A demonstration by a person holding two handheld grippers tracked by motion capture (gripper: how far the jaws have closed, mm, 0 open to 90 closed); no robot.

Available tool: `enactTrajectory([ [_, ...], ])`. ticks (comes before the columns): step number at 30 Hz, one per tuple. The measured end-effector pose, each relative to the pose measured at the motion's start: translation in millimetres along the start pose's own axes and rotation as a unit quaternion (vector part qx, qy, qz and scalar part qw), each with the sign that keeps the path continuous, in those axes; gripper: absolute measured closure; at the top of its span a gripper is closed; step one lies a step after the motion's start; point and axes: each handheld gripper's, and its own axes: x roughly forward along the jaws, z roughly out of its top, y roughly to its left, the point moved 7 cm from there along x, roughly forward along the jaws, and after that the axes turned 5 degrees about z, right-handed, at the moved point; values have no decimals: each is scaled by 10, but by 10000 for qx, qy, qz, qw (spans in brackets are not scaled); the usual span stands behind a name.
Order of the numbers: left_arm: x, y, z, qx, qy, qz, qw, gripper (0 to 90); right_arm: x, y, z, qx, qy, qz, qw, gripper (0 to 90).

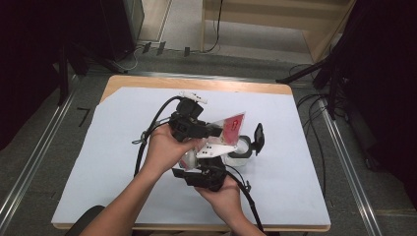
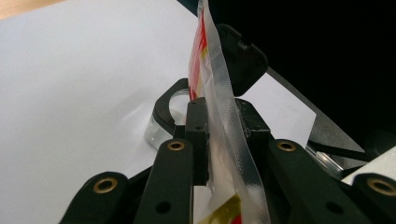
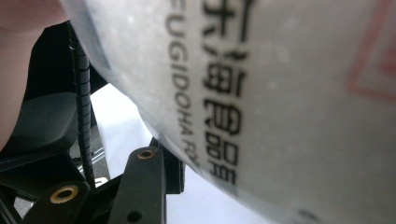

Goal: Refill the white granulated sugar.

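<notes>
A red and white plastic pouch [image 1: 234,125] is held above the middle of the table between both grippers. My left gripper [image 1: 218,131] is shut on the pouch's clear sealed edge [image 2: 223,116], and the left gripper view shows both pads pressed against it. My right gripper [image 1: 196,160] holds the pouch's lower end from below. In the right gripper view the pouch [image 3: 280,102], printed with black text, sits very close; one black finger [image 3: 172,171] presses against it and the other is hidden behind it. A clear jar [image 1: 240,148] with an open black flip lid [image 1: 258,138] stands on the table just right of the grippers.
A white sheet [image 1: 123,162] covers the wooden table [image 1: 147,82]. In the left gripper view the jar [image 2: 161,127] and its lid [image 2: 243,60] stand right behind the pouch. Black cables [image 1: 147,140] trail from both grippers. The table's far and right edges drop to dark floor.
</notes>
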Motion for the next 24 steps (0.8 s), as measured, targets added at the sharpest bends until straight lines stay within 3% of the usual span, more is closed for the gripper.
enactTrajectory([
  [24, 15, -6, -13, 70, -4, -6, 10000, 801, 1, -9, -18, -9, 2, -66, 10000, 632],
])
